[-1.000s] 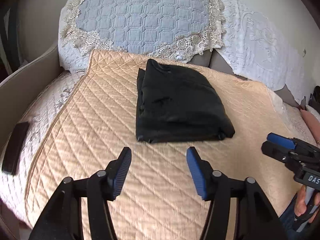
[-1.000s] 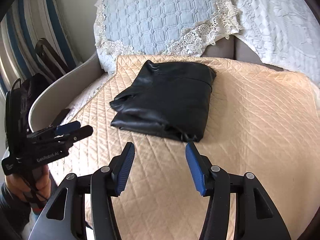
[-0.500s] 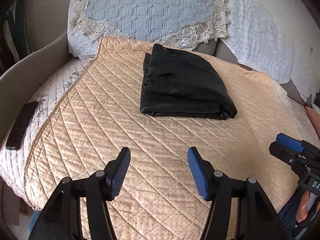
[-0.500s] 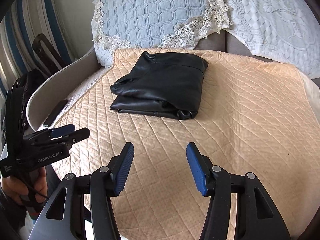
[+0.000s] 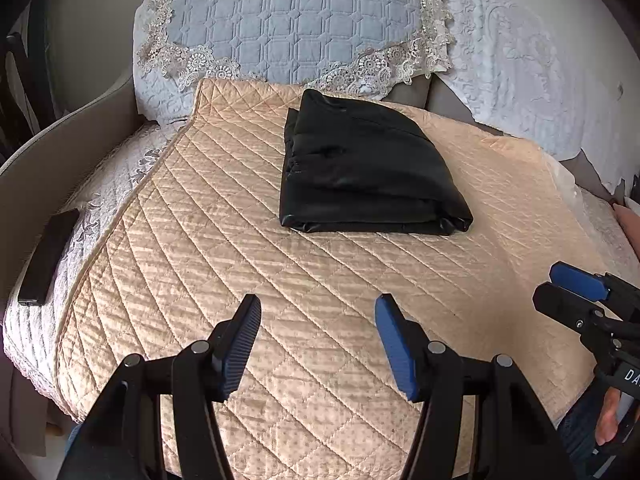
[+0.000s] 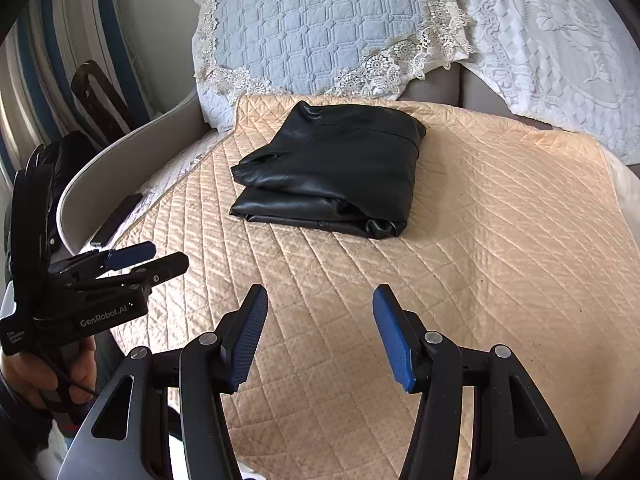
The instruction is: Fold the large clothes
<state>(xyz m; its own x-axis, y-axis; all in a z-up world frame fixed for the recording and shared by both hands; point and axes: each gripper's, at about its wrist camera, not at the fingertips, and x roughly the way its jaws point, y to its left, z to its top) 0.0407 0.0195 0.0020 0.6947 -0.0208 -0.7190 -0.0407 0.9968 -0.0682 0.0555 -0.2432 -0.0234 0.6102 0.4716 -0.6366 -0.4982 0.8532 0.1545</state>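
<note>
Nearest, the left gripper (image 5: 318,312) hangs with its jaws apart and nothing between them, over the peach quilted cover (image 5: 224,256). The right gripper (image 6: 320,304) is likewise spread and empty, beside it. Well ahead of both claws, the folded black garment (image 5: 360,176) lies on the cover. Beyond it a blue lace-edged pillow (image 5: 296,20) leans.

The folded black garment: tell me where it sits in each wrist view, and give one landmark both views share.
Left wrist view: the folded black garment lies just above centre on the peach quilted cover, beyond the open left gripper.
Right wrist view: the garment lies at centre, slightly left, beyond the open right gripper.
Shared landmark: the blue lace-edged cushion directly behind the garment.
</note>
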